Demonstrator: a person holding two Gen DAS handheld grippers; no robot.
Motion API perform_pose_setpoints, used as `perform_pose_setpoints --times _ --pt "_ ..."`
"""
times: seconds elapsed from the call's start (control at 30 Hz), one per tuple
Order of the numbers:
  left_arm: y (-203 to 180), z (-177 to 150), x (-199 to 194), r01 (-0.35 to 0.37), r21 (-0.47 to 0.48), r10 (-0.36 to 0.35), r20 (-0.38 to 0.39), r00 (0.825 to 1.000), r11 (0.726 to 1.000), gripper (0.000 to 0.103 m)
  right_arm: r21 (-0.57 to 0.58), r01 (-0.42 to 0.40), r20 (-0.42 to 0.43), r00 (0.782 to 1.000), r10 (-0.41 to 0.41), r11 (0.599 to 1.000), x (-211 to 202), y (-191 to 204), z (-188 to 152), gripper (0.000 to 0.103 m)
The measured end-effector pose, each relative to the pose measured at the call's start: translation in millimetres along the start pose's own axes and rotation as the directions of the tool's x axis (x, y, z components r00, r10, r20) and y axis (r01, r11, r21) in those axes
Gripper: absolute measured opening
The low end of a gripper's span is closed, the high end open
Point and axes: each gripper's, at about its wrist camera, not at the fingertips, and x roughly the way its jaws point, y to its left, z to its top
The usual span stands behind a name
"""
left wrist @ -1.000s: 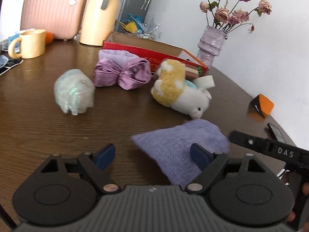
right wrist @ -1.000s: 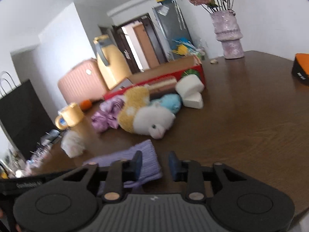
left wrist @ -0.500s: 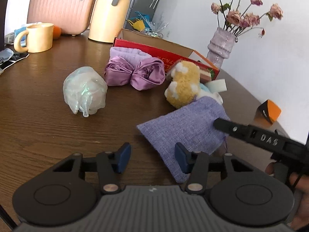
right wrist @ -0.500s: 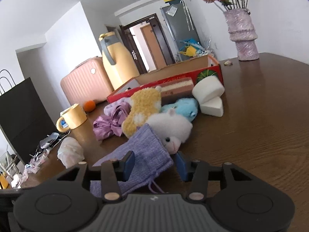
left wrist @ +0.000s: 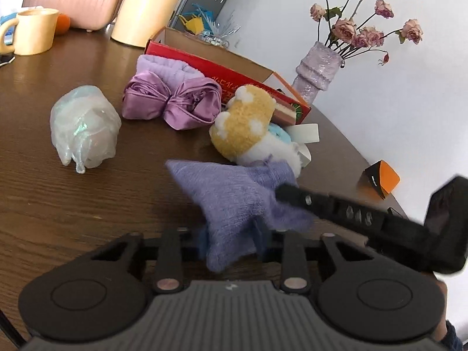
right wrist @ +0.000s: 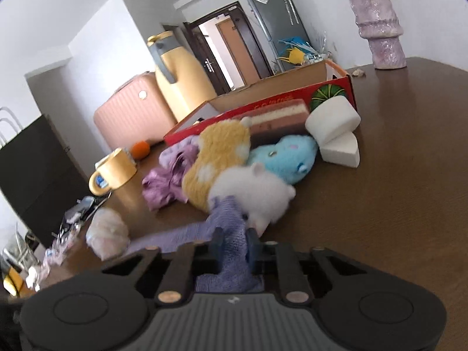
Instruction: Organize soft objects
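Near the red box (left wrist: 222, 67), the left gripper (left wrist: 231, 238) is closing its jaws around a fuzzy knitted purple pouch (left wrist: 231, 201), angled downward. From the right wrist, the right gripper (right wrist: 234, 244) is pinching the pouch's other end before that box (right wrist: 263, 108).

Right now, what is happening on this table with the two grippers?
A person holds a gripper in each hand, and both have caught the same purple pouch. The left gripper is closing on its near end, with the cloth between the jaws. The right gripper is shut on another part of it. The plush toys, the satin bundle and the plastic-wrapped ball lie untouched on the table, in front of the red box.
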Motion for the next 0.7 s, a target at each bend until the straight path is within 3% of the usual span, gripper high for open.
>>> perform_pose_setpoints --times 0.17,0.3,0.4,0.43,0.47,0.5,0.53,0.6,0.7 --pt "2 -6 -10 0.020 0.015 -0.020 -0.009 1.000 1.000 0.014 0.019 -0.008 -0.008 1.000 0.008 1.000 -24 3 -21 0.008" --pt "-7 -9 -21 0.036 0.063 -0.035 -0.015 0.999 0.997 0.015 -0.002 -0.004 0.007 1.000 0.004 1.000 -45 8 -28 0.007" --pt "-10 -9 -28 0.010 0.077 -0.011 0.018 1.000 0.997 0.032 -0.024 0.016 0.022 1.000 -0.015 1.000 -54 7 -26 0.014" --pt "-10 -8 -31 -0.001 0.081 -0.001 0.033 0.999 0.997 0.043 -0.014 0.042 0.037 0.998 -0.042 0.999 -57 4 -24 0.023" --pt "-9 -7 -32 -0.008 0.080 0.004 0.045 0.999 0.997 0.052 0.007 0.057 0.056 0.997 -0.058 0.998 -61 0 -23 0.042" --pt "-9 -6 -34 -0.013 0.081 0.008 0.060 0.998 0.997 0.057 0.029 0.054 0.077 0.995 -0.056 0.998 -65 -5 -21 0.050" --pt "-9 -4 -35 -0.016 0.085 0.011 0.066 0.998 0.996 0.069 0.048 0.037 0.098 0.994 -0.042 0.998 -69 -8 -19 0.056" --pt "-9 -2 -35 -0.030 0.083 0.023 0.074 0.997 0.996 0.072 0.069 0.008 0.119 0.993 -0.016 0.998 -70 -10 -16 0.056" --pt "-10 2 -29 -0.066 0.120 0.054 0.100 0.993 0.991 0.073 0.067 0.034 0.091 0.995 -0.040 0.997 -58 -5 -16 0.056"
